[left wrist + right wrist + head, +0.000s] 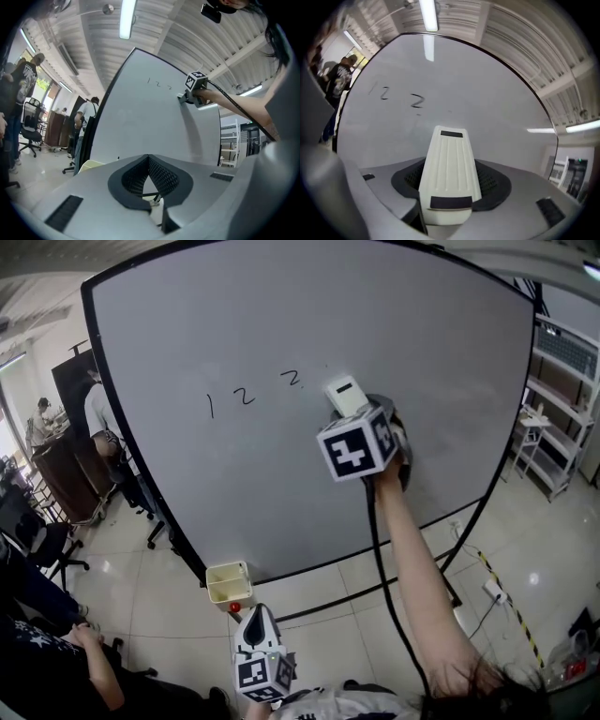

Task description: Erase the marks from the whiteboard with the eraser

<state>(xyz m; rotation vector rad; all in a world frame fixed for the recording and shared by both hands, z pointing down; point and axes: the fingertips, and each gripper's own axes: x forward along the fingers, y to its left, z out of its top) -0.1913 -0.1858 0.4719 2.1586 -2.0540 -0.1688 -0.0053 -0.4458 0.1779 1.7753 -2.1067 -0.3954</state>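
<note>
eraser (449, 173) points lengthwise toward whiteboard (497, 89)

Glossy pale floor tiles (169, 606) reflect the light. A white shelf rack (561, 418) stands at the right. A black office chair (52, 545) and a dark wooden cabinet (67, 476) stand at the left. A fluorescent tube (125, 18) hangs under the ribbed metal ceiling (197, 33). Yellow-black tape (514, 606) runs across the floor beside a white power strip (494, 591).

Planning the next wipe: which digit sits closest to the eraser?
The rightmost 2, just left of the eraser; the 1 and middle 2 lie farther left.
</note>
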